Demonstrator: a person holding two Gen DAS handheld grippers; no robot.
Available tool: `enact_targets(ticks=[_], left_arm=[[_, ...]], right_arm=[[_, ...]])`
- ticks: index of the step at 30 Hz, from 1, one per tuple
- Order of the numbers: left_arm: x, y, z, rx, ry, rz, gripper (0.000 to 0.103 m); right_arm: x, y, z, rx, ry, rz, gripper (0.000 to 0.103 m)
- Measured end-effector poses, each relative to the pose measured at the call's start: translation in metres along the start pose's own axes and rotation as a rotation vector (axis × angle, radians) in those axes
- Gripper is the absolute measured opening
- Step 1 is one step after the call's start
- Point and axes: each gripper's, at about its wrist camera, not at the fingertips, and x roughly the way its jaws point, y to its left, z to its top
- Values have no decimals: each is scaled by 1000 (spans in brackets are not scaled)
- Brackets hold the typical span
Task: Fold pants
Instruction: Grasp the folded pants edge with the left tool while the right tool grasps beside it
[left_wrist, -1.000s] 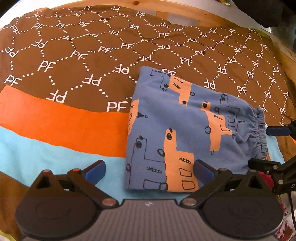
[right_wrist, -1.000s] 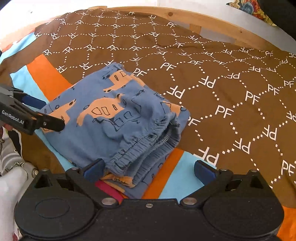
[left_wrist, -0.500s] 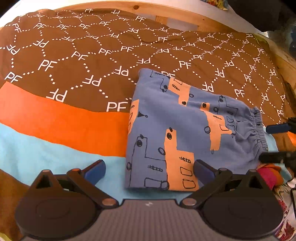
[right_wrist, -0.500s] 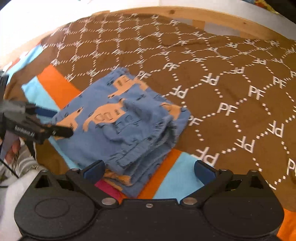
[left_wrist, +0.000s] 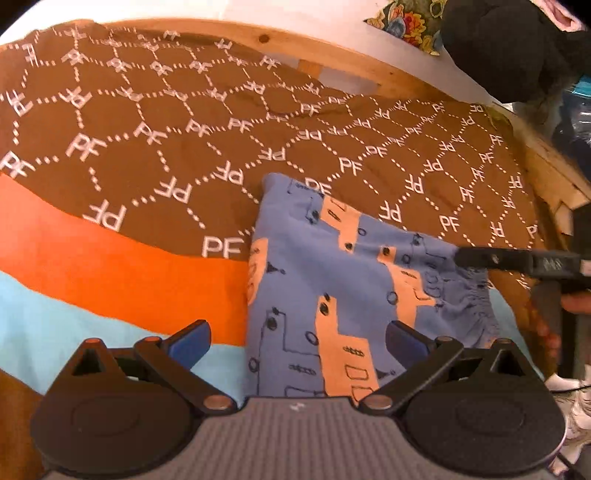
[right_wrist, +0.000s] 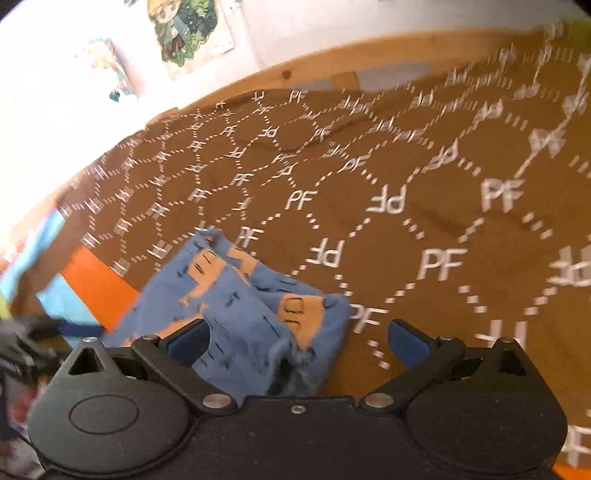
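Note:
The blue pants (left_wrist: 332, 280) with orange print lie folded into a compact rectangle on the bedspread, waistband to the right. They also show in the right wrist view (right_wrist: 243, 314), which is motion-blurred. My left gripper (left_wrist: 297, 341) is open and empty, held just above the pants' near edge. My right gripper (right_wrist: 297, 341) is open and empty above the waistband end. One right finger (left_wrist: 495, 258) reaches in from the right over the waistband in the left wrist view. The left gripper (right_wrist: 48, 328) shows blurred at the left edge of the right wrist view.
A brown bedspread (left_wrist: 147, 122) with white PF pattern and orange (left_wrist: 110, 273) and light blue bands covers the bed. A wooden bed frame (left_wrist: 332, 48) runs along the back and right. A dark object (left_wrist: 517, 48) sits back right. Posters (right_wrist: 188, 33) hang on the wall.
Both grippers have risen and tilted back from the folded pants. The right gripper swung quickly, now higher over the waistband. The pants have not moved.

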Motion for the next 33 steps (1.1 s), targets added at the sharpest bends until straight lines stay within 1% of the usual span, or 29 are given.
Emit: enact_targets(ticks=[2, 4, 5, 7, 9, 11, 13, 15, 16, 17, 19, 20, 22, 25, 28, 33], left_arm=[[3, 3, -3, 1, 29, -20, 103], [7, 4, -7, 12, 50, -9, 103], [8, 3, -9, 34, 46, -5, 103], [8, -1, -12, 76, 44, 4, 103], [8, -4, -15, 106, 47, 16, 103], [7, -4, -14, 96, 50, 18, 103], [5, -3, -11, 65, 57, 13, 103], [3, 0, -8, 29, 58, 6, 103], [4, 1, -7, 13, 57, 4, 103], [3, 3, -7, -5, 54, 0, 103], [2, 4, -5, -30, 47, -11, 103], [2, 4, -4, -43, 39, -24, 103], [2, 6, -4, -65, 29, -47, 103], [6, 7, -6, -73, 31, -59, 103], [7, 8, -8, -76, 27, -66, 103], [8, 10, -9, -84, 33, -67, 103]], right_arm=[[9, -13, 1, 62, 9, 36, 102], [10, -21, -4, 96, -10, 26, 102], [9, -22, -6, 96, -27, 24, 102], [8, -20, -7, 68, -40, -10, 100], [7, -15, -6, 26, -55, -83, 99], [5, -14, -6, 4, -71, -118, 96], [5, -14, -7, 2, -74, -157, 87], [6, -11, -8, -13, -71, -181, 86], [6, -10, -8, -17, -70, -184, 83], [7, -10, -8, -15, -67, -181, 81], [6, -11, -8, 0, -60, -155, 71], [6, -11, -7, 9, -53, -142, 69], [8, -11, -7, 25, -40, -122, 60], [9, -12, -9, 48, -40, -109, 52], [10, -15, -10, 82, -44, -88, 48], [10, -18, -11, 116, -47, -69, 47]])
